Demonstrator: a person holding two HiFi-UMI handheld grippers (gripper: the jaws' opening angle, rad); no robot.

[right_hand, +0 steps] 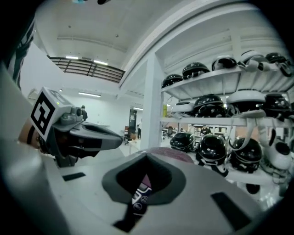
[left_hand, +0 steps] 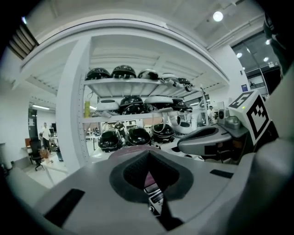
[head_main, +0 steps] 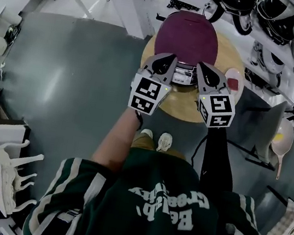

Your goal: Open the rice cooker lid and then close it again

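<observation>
Presently: my left gripper and right gripper both clenched, empty; rice cooker straight ahead, lid down, equidistant from both.

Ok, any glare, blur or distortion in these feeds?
Head view: evenly lit, fairly sharp, rice cooker clear. Left gripper view: heavy fisheye, black corners, a bright ceiling lamp, the near jaws soft. Right gripper view: same fisheye and dark rim, shelf helmets sharper than the jaws.

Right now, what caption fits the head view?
Left gripper and right gripper face the closed maroon rice cooker on a round table.
</observation>
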